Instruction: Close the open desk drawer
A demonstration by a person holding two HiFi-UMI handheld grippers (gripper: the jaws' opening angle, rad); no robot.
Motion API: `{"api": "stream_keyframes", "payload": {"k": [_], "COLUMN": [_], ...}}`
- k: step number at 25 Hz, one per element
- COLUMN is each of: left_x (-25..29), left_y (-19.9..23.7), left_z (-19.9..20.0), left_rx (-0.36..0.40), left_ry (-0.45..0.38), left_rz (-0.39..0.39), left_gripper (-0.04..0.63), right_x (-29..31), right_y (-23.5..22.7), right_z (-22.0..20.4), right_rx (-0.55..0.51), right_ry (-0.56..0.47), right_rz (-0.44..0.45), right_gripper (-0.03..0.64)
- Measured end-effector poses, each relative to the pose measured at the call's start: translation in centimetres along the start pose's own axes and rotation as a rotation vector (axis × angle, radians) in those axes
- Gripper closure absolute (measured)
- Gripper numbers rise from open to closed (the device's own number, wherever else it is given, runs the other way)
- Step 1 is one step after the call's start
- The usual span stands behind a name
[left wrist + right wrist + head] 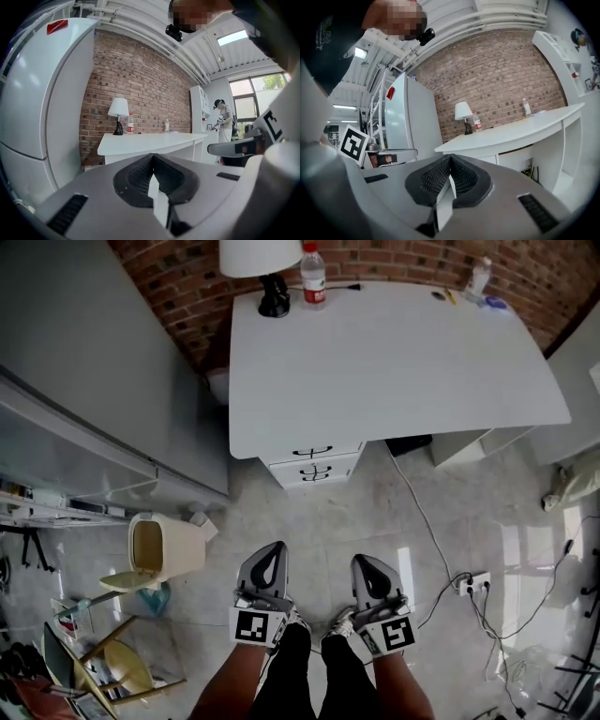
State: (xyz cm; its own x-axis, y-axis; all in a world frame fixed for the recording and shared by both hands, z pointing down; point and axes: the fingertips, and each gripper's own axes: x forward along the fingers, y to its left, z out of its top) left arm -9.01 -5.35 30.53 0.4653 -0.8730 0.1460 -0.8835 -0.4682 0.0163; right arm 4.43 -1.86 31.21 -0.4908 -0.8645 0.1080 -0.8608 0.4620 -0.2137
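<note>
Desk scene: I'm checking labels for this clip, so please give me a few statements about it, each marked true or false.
1. The lamp stands on the desk. True.
2. The left gripper touches the drawer. False: it hangs near the person's legs, well short of the desk.
3. The right gripper is shut with nothing between its jaws. True.
4. The bottle lies on the floor. False: it stands upright on the desk beside the lamp.

White desk drawer (pixel 339 471), dark handle (pixel 314 472)
</note>
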Motion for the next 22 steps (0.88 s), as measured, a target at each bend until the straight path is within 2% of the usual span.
{"api": "stream_keyframes", "payload": {"k": [5, 8, 11, 15, 22], "left_x": [-2.7, -4.2, -5.4, -6.4, -7.1], "left_y": [-1.9, -3.4, -4.0, -4.0, -5.4], "left_z": [5.8, 9.2, 12.8, 16.9, 20.9], "left_rx": [-0.023, -0.024, 0.001, 0.043, 0.091], "left_ry": [-0.026, -0.039, -0.056, -0.096, -0.133], "left_rz": [0.005, -0.002, -0.005, -0.013, -0.044], "left_gripper": [0.592, 0.592, 0.592, 0.592, 0.592], "right_x": [-3.3, -4.9, -5.9, -6.1, -6.6], "right_y": [-0.1, 0.7, 2.0, 3.6, 5.6], "right_z": [6.6, 9.9, 13.2, 17.7, 19.9], "right_rx": [-0.104, -0.107, -0.123, -0.172, -0.233], "right_ry": [-0.027, -0.017, -0.031, -0.097, -0.115], "right_rz": [-0.039, -0.042, -0.04, -0.048, -0.018], "right_gripper": [0.591, 0.591, 0.591, 0.591, 0.591]}}
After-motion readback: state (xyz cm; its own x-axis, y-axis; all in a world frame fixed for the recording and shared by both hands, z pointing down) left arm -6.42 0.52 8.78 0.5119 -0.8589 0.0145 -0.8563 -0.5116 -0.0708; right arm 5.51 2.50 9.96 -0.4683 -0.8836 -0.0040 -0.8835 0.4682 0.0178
